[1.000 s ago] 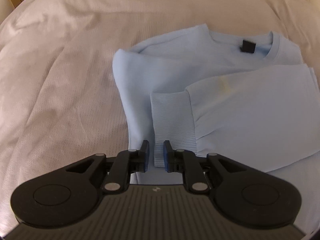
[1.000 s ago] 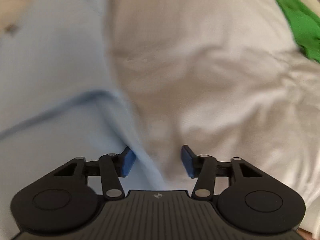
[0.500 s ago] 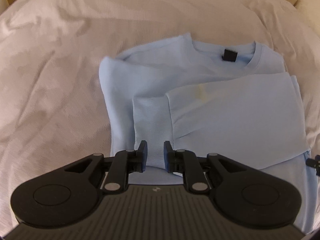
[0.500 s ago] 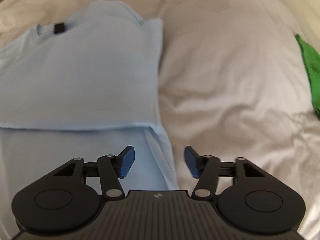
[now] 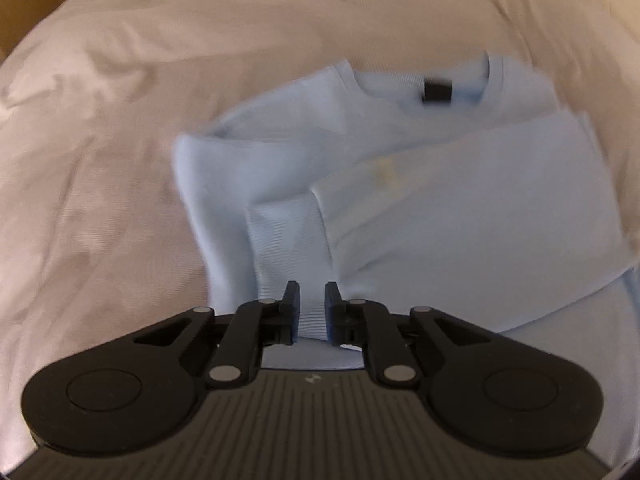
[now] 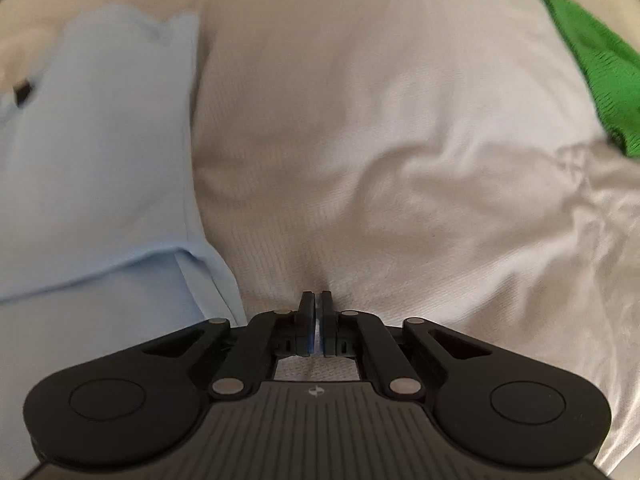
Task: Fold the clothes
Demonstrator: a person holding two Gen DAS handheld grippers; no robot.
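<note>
A light blue sweatshirt (image 5: 460, 208) lies on the white bed sheet (image 5: 120, 140), collar and black tag (image 5: 436, 92) at the far side, one sleeve folded across the body. The sleeve's ribbed cuff (image 5: 288, 248) runs between the fingers of my left gripper (image 5: 312, 304), whose jaws stand a little apart; I cannot tell whether they pinch it. In the right wrist view the sweatshirt (image 6: 92, 160) fills the left side. My right gripper (image 6: 316, 308) is shut, over the bare sheet (image 6: 380, 160) just right of the sweatshirt's edge; a little sheet may be pinched.
A green garment (image 6: 592, 64) lies at the far right of the bed. A wooden edge (image 5: 24, 4) shows at the far left corner beyond the bed.
My right gripper has closed from wide open to shut and moved right off the sweatshirt's edge onto the sheet. The left gripper has drawn back; the sweatshirt looks farther away.
</note>
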